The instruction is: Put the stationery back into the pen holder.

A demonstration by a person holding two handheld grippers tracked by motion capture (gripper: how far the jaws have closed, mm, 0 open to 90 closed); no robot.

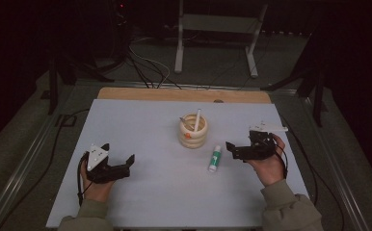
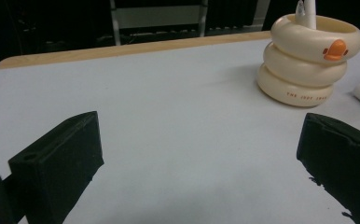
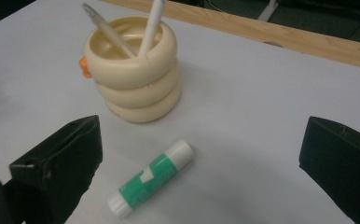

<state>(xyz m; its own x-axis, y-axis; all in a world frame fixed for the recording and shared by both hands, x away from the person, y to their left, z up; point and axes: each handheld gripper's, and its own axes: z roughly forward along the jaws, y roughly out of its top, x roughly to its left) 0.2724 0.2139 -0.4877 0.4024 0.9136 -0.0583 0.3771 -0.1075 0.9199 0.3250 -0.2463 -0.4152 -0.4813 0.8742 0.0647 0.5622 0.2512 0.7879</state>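
on the pale table (image 1: 140, 192) i held both grippers released, right gripper (image 1: 242, 148) nearing the glue stick (image 1: 215, 159) at its nine o'clock, needing a straddle next.

The holder (image 3: 136, 70) is showing smooth, glossy cream plastic, with a small orange plastic bill on one ring. The glue stick (image 3: 151, 179) is looking like smooth plastic, its green label slightly shiny. The jaws of the right gripper (image 1: 242, 147) and left gripper (image 1: 119, 161) are appearing matt black and rough-edged. The table (image 2: 169, 116) is wearing a matt pale sheet, with bare wood showing along its far edge.
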